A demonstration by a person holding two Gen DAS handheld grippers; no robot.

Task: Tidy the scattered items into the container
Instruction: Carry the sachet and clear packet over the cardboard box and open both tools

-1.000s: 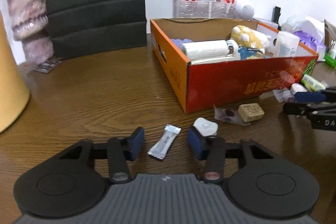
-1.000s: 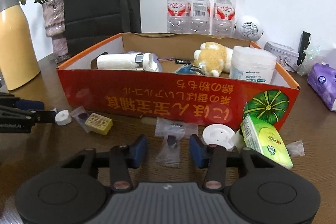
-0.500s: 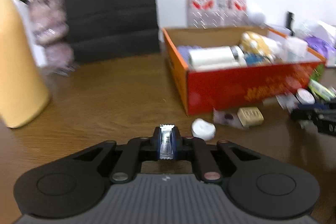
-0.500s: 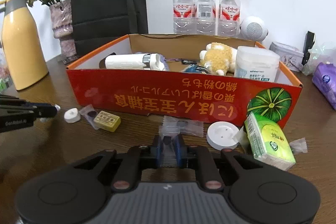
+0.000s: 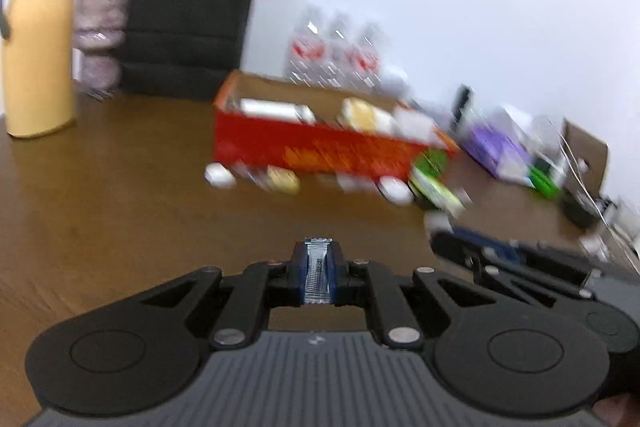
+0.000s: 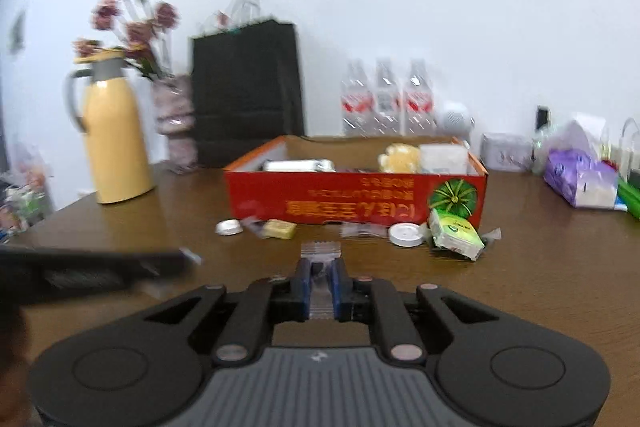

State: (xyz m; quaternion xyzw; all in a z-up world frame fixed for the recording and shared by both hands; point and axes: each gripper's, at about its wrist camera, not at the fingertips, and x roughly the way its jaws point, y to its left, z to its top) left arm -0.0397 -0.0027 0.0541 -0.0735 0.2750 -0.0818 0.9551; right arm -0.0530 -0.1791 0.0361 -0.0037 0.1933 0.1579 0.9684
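Between the blue pads of the left tool a slim silver sachet is pinched upright, its crimped end poking out past the tips; the right tool is likewise closed on a clear candy wrapper whose top flares above the pads. Both sit well back from the red cardboard box, which stands across the bench with a plush toy and a white tub already inside.

The step in hand looks like carrying both packets to the box. Doing it well probably means keeping each grip firm, lifting high enough to pass the near wall, and letting go only once the tips are over the open interior, since such light packets could flutter short. The two tools are close together, so bringing them in one at a time should avoid a knock.

Along the box's front wall more clutter waits: a white cap, a yellow block, a round white lid and a green tissue pack.
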